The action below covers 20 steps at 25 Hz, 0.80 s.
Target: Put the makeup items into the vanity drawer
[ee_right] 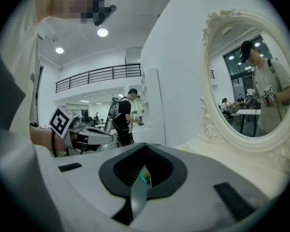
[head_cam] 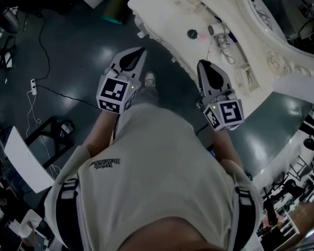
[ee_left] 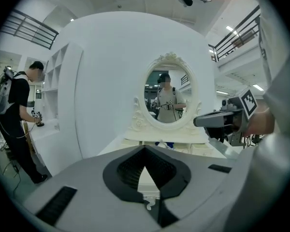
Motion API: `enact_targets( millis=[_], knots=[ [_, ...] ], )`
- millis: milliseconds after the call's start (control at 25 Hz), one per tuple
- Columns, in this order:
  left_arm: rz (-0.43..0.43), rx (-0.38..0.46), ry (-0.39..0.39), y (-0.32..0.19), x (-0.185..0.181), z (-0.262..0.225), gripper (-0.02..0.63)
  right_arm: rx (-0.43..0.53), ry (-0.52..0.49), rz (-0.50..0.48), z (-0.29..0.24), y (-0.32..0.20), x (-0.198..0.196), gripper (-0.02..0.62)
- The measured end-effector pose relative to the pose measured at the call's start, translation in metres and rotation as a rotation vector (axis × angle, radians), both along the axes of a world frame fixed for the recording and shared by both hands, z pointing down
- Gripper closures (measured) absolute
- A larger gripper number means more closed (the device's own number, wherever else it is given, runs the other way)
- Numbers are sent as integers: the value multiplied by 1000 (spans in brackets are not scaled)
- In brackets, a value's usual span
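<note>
The white vanity (head_cam: pixel 162 14) stands at the upper right of the head view, and its oval mirror (ee_left: pixel 166 98) (ee_right: pixel 253 81) faces both gripper cameras. On its top lie makeup items: a dark round compact (head_cam: pixel 192 34), a small pink piece (head_cam: pixel 202 36), a pale tube (head_cam: pixel 220 31) and a thin brush (head_cam: pixel 209 48). My left gripper (head_cam: pixel 142 50) (ee_left: pixel 145 148) hangs over the dark floor, short of the vanity's front edge, its jaws together and empty. My right gripper (head_cam: pixel 200 63) (ee_right: pixel 146 146) is at that edge, just short of the items, also shut and holding nothing.
Cables and a power strip (head_cam: pixel 33 86) lie on the dark floor at the left, beside a black stand (head_cam: pixel 47 135) and a white panel (head_cam: pixel 26 161). A teal roll (head_cam: pixel 114 19) sits by the vanity's far corner. Another person (ee_left: pixel 17 115) works at white shelves.
</note>
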<state>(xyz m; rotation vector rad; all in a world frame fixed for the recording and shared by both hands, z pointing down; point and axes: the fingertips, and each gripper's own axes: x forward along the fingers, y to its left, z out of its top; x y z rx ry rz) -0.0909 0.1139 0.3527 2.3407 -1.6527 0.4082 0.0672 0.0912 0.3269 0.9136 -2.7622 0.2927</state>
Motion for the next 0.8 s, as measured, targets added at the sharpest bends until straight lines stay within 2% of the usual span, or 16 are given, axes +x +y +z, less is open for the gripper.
enact_targets(
  millis=[360,800],
  knots=[
    [86,23,7,-77,-48,-3,592,37,21,92,-9,-77,-43,592],
    [132,61,21,-105,-59,-16,592,73,43,123,-24,-104,-59,592]
  ],
)
